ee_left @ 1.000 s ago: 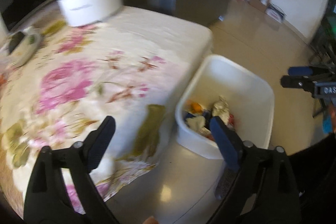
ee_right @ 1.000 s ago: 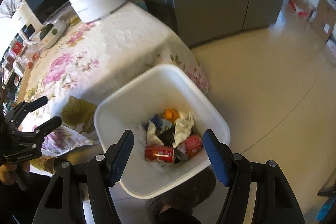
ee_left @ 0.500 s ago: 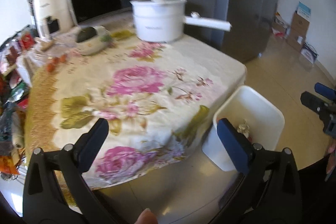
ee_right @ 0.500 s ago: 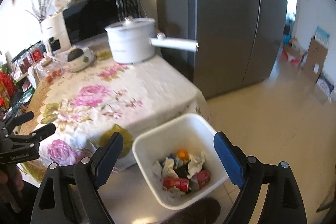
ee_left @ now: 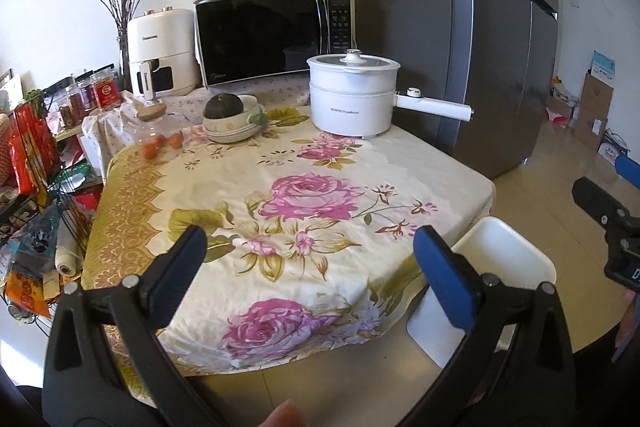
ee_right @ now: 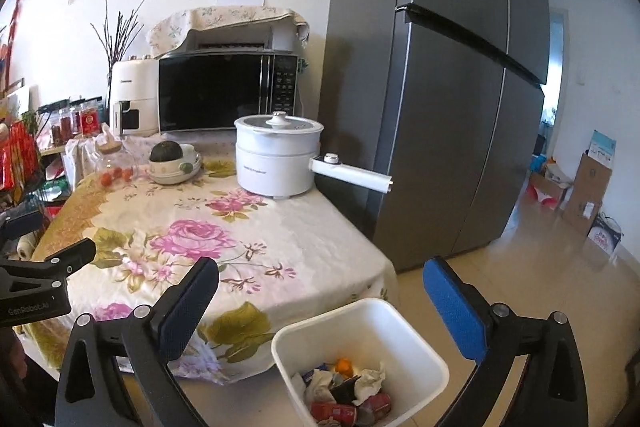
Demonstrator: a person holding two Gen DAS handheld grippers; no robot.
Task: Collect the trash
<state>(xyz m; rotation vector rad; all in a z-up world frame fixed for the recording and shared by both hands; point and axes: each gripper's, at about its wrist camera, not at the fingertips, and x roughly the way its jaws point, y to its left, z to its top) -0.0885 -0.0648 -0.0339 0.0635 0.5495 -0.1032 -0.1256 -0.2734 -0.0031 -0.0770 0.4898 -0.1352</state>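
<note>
A white bin stands on the floor at the table's near right corner; it also shows in the left wrist view. It holds crumpled paper, red cans and an orange bit. My left gripper is open and empty, held above the floral tablecloth's front edge. My right gripper is open and empty, above the bin. Each gripper shows at the edge of the other's view.
On the table's far side stand a white pot with a long handle, a bowl with a dark squash, a glass jar, a microwave and an air fryer. A grey fridge stands right; cluttered racks left; boxes on the floor.
Both grippers have risen and tilted up from looking down at the bin to looking across the table. Both stay open and empty.
</note>
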